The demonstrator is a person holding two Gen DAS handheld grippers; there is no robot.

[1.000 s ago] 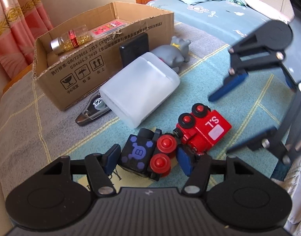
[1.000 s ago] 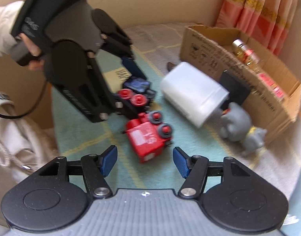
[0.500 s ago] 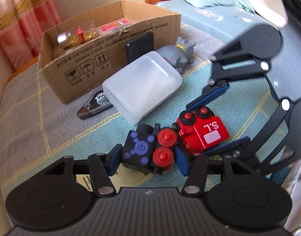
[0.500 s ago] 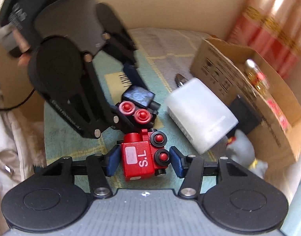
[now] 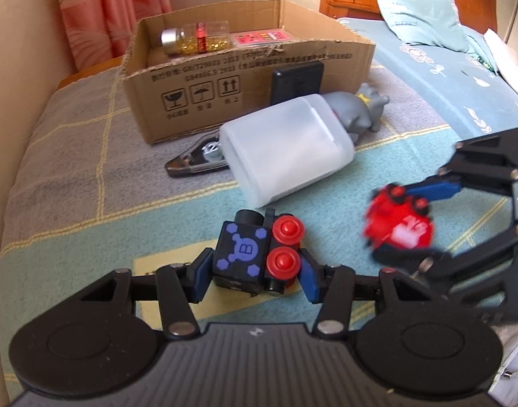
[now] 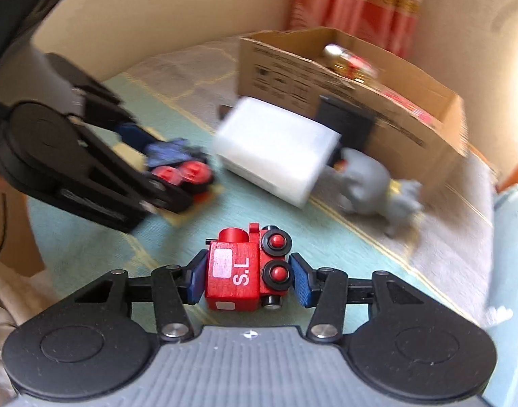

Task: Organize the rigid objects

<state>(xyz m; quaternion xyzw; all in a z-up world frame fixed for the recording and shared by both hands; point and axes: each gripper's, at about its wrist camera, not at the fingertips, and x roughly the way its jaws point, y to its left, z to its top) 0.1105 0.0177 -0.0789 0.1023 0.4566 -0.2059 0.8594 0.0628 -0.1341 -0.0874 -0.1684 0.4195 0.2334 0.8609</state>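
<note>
My left gripper is shut on a black toy train with a blue B mark and red wheels, held a little above the bed cover. My right gripper is shut on a red toy train marked S.L and holds it off the cover; it shows blurred in the left wrist view. The black train also shows in the right wrist view. An open cardboard box stands at the back, with a pill bottle and a pink card inside.
A white plastic container lies on its side before the box. A grey elephant toy, a black flat item and a dark clip-like object lie by it. A pillow and headboard are far right.
My right gripper closed on the red train and lifted it away to the right. My left gripper closed on the black train and raised it. The two trains have come apart.
</note>
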